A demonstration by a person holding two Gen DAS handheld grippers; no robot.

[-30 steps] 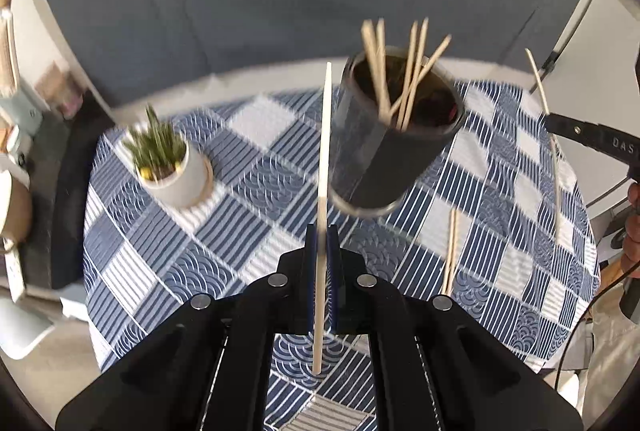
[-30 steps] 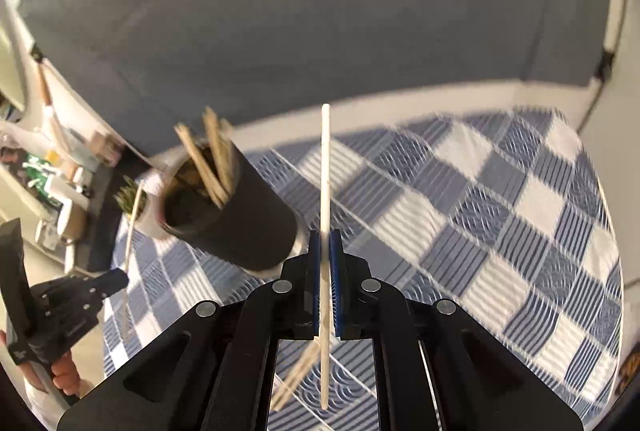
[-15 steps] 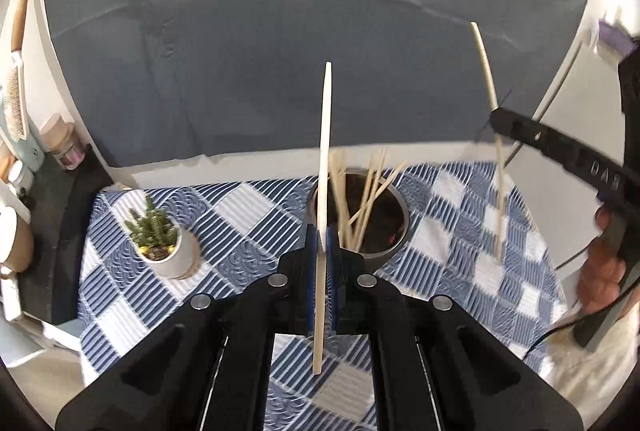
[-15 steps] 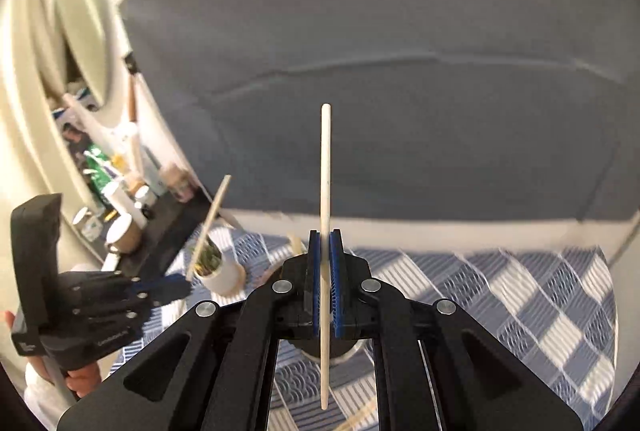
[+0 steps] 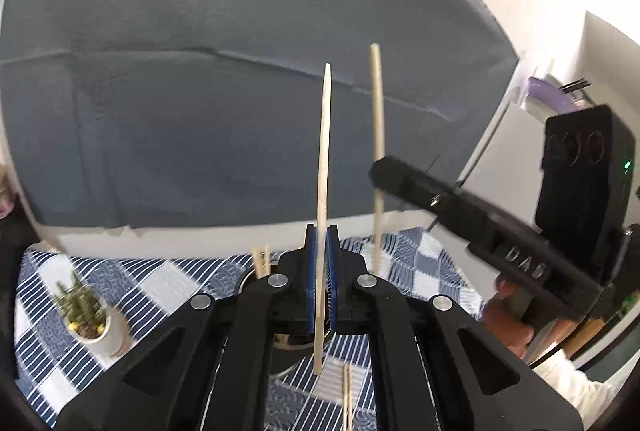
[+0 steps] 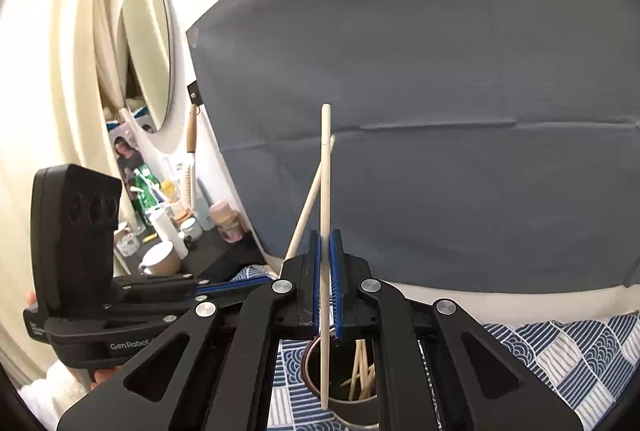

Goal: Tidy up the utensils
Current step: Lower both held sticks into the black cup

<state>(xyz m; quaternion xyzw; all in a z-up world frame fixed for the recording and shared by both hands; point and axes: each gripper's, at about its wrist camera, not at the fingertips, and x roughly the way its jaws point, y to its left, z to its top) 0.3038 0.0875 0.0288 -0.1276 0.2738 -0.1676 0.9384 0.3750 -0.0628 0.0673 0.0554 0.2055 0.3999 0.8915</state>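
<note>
Checkered blue-and-white tablecloth (image 5: pixel 168 283) covers the table, grey backdrop sheet (image 5: pixel 200 91) behind it.

Left wrist view, near to far:
- Left gripper (image 5: pixel 321 243) at bottom centre, blue pads pinched on 1 pale chopstick (image 5: pixel 323 191). Stick stands nearly upright, tip up against the grey sheet, lower end hanging below the pads.
- Just behind the gripper body, the dark utensil cup (image 5: pixel 256 281), mostly hidden; 2 stick ends poke up at its left rim.
- 2 loose chopsticks (image 5: pixel 346 395) lie together on the cloth, lower centre.
- Small potted cactus (image 5: pixel 86 315) in a white pot, lower left, well apart from the cup.
- Right gripper (image 5: pixel 378 177) enters from the right edge, clamped on a second chopstick (image 5: pixel 376 111), also near upright, just right of the first stick. A hand (image 5: pixel 508 319) holds its grip, white sleeve below.

Right wrist view, near to far:
- Right gripper (image 6: pixel 327 243) closed on its chopstick (image 6: pixel 326 211); the lower end hangs over the cup (image 6: pixel 316 363) mouth, several sticks inside.
- Left gripper's stick (image 6: pixel 310 199) leans across behind it; whether the 2 touch cannot be told.
- Left-hand device (image 6: pixel 120 295) at lower left.
- Cluttered dark shelf (image 6: pixel 208 255) with jars and a mug, round mirror (image 6: pixel 148 51) at upper left.
</note>
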